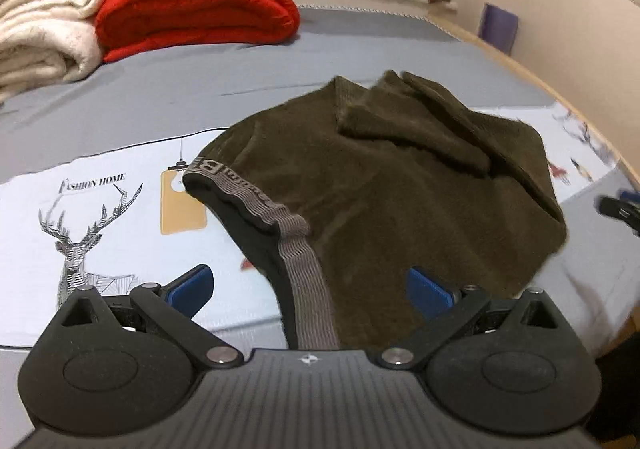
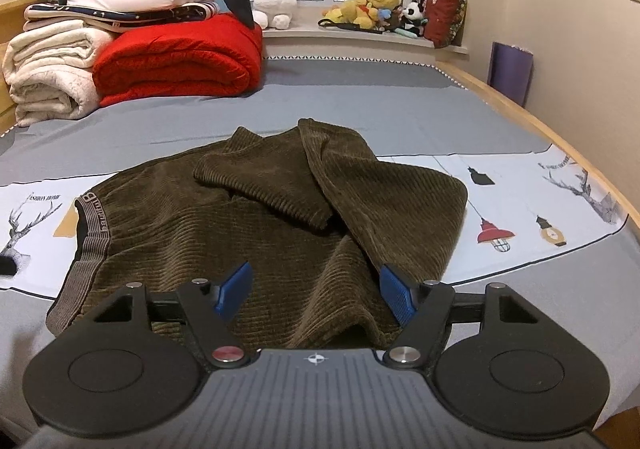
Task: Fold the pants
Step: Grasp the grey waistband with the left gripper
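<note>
- The olive corduroy pants (image 2: pixel 256 217) lie on the bed (image 2: pixel 380 105), partly over a pale printed cloth (image 2: pixel 532 201), already bunched: both legs are thrown back over the seat, and one leg end (image 2: pixel 268 185) rests loosely on top of the other.
- Risk: the stacked legs look unsecured. A pull on the lower layer alone could slide the top leg off and undo the fold.
- Risk: the corduroy is thick and ridged. If the jaws close on a single layer near the front hem, the rest may sag and the fold come out crooked.
- Risk: the printed cloth lies directly under the pants. A low pinch could catch it too and drag it along.
- Risk: the grey elastic waistband (image 1: pixel 296 249) curls open at the left edge, and a grip there may stretch the band instead of moving the fabric.
- The left gripper (image 1: pixel 310 287) is released, jaws spread wide. The waistband runs between them and the pants body lies just ahead, but nothing is grasped.
- The right gripper (image 2: pixel 316 293) is likewise released, jaws apart. The near fold of the pants sits between and just beyond the blue pads (image 2: pixel 234 289), whether touching or not cannot be told.
</note>
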### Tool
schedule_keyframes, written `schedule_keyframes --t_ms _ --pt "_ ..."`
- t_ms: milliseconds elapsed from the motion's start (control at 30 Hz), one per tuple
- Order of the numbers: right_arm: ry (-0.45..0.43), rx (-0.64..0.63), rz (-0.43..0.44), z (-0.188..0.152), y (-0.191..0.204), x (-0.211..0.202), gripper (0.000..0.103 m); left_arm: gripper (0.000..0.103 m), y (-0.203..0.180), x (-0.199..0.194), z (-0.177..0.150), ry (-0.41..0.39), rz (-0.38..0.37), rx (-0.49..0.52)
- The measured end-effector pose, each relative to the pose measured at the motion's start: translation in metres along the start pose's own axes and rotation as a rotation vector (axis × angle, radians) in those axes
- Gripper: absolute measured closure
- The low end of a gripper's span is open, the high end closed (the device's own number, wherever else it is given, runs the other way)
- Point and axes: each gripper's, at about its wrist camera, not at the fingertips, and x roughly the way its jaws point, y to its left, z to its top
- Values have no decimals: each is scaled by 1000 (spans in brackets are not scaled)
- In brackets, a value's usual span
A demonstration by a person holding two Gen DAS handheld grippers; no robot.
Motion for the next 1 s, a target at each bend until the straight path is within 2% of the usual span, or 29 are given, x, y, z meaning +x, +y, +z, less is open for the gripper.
schedule_keyframes --t_ms 33,67,100,133,200,467,567,700,800,833,967,1000 --pt "1 3 0 0 -1 1 31 11 9 13 -1 19 9 -51" --pt "1 5 -4 0 -1 1 31 31 19 27 -1 67 4 -124" --pt "2 8 -5 0 -1 1 31 41 28 37 1 109 -19 -200" --pt "6 11 -6 0 -2 2 31 45 38 45 2 131 -74 -290" --pt "15 11 -6 -1 -2 4 31 45 44 55 5 151 -121 -341" --pt "25 -5 -4 1 -1 11 31 40 53 104 8 279 -118 -403" --pt "29 -7 -5 0 -1 13 31 40 50 120 9 297 -130 -397" --pt "35 -11 -9 -1 -2 14 31 37 41 136 6 325 -96 -365" --pt "41 -7 -14 -2 -4 16 30 34 33 138 7 295 -96 -319" --pt "43 -10 -15 -3 -4 16 30 36 30 139 6 287 -94 -299" --pt "46 -18 -26 -4 -6 20 31 61 20 133 5 253 -61 -211" --pt "44 -14 -27 -4 -7 20 31 64 21 130 5 242 -61 -203"
